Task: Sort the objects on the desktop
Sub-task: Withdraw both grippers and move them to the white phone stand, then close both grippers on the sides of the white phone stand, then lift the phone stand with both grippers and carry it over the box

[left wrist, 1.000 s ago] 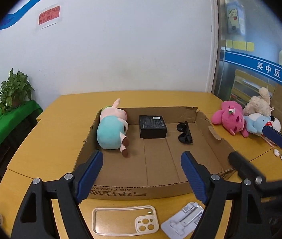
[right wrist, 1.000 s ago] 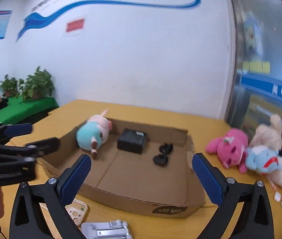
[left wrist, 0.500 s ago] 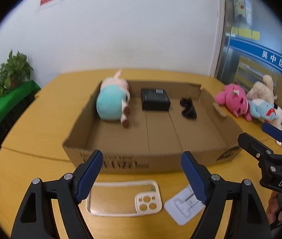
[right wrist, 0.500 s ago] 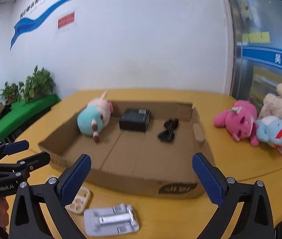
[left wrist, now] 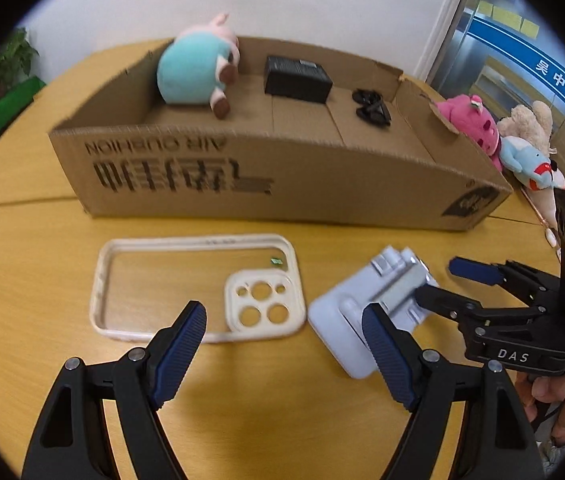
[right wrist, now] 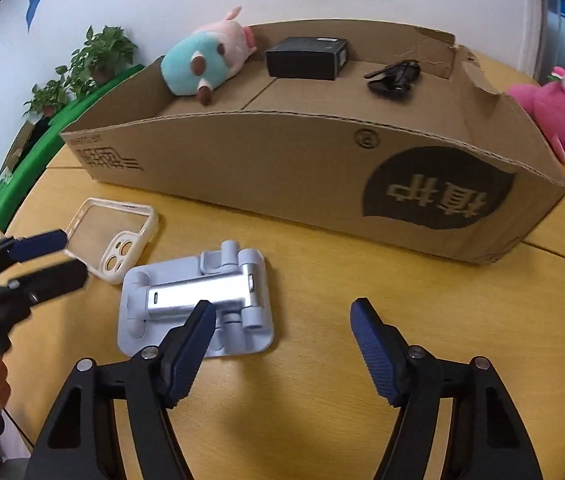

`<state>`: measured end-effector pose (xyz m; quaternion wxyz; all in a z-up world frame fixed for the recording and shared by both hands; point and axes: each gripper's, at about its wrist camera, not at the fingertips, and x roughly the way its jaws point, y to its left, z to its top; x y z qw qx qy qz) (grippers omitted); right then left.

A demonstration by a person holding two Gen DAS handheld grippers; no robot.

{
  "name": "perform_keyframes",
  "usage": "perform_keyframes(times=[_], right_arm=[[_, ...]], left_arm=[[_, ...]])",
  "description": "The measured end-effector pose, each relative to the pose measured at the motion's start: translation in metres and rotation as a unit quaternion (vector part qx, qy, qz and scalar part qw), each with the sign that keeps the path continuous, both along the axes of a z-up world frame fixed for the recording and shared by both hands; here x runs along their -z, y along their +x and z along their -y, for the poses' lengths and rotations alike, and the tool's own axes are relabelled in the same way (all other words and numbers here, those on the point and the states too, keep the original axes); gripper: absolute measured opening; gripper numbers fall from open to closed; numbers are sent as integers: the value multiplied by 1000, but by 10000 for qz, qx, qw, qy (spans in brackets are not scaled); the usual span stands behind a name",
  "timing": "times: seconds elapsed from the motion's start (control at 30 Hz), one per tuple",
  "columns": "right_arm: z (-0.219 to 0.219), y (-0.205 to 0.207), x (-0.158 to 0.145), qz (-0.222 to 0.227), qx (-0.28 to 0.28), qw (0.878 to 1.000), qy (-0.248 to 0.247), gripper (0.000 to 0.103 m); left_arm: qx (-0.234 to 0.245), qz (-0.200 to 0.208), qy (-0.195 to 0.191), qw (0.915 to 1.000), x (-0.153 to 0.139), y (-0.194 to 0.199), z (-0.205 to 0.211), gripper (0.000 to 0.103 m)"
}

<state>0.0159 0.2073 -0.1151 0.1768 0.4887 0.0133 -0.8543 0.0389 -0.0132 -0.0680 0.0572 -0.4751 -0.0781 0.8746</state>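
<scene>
A clear phone case [left wrist: 198,284] [right wrist: 116,236] and a folded grey phone stand [left wrist: 370,304] [right wrist: 198,300] lie on the wooden table in front of a cardboard box [left wrist: 274,176] [right wrist: 322,168]. In the box lie a teal-and-pink plush pig [left wrist: 198,68] [right wrist: 206,60], a black box [left wrist: 296,80] [right wrist: 306,62] and black sunglasses [left wrist: 370,106] [right wrist: 396,78]. My left gripper [left wrist: 282,344] [right wrist: 52,256] is open, low over the case's camera end. My right gripper [right wrist: 282,340] [left wrist: 438,284] is open and empty, low beside the stand.
A pink plush [left wrist: 470,128] [right wrist: 562,120], a beige plush [left wrist: 530,120] and a blue plush [left wrist: 526,160] lie right of the box. Potted plants [right wrist: 94,60] stand on a green surface at the left. A white wall is behind the table.
Both grippers have come down and tilted toward the table in front of the box. The case and the stand now lie close under the fingers. Both stay open.
</scene>
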Motion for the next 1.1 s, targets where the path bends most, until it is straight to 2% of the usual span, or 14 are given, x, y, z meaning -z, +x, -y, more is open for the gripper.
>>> perform_keyframes(times=[0.1, 0.2, 0.33, 0.4, 0.47, 0.53, 0.6, 0.7, 0.8, 0.93, 1.1], right_arm=[[4, 2, 2, 133, -131, 9998, -112, 37], [8, 13, 1, 159, -262, 9993, -219, 27], [11, 31, -4, 353, -394, 9979, -377, 27], [10, 41, -9, 289, -392, 9978, -460, 27], [12, 45, -13, 128, -336, 9988, -331, 34], [17, 44, -13, 25, -324, 9992, -253, 50], [21, 39, -9, 54, -350, 9991, -234, 50], [26, 38, 1, 90, -308, 9991, -283, 45], [21, 39, 2, 107, -213, 9989, -406, 43], [23, 44, 1, 19, -157, 9994, -308, 41], [15, 50, -18, -224, -13, 9984, -512, 41]], left_arm=[[37, 148, 56, 9999, 9, 2, -5, 79], [60, 263, 115, 9996, 16, 5, -7, 79], [125, 355, 147, 9992, 22, 10, -6, 78], [185, 396, 156, 9989, 25, 11, -6, 76], [276, 415, 265, 9984, 28, 12, -6, 71], [333, 366, 158, 9986, 28, 10, -10, 68], [412, 355, 123, 9984, 28, 8, -15, 60], [530, 394, 386, 9971, 28, 4, -18, 37], [535, 377, 397, 9971, 29, 4, -20, 37], [563, 293, 285, 9976, 26, 8, -24, 34], [667, -95, 176, 9976, -1, 12, -29, 34]])
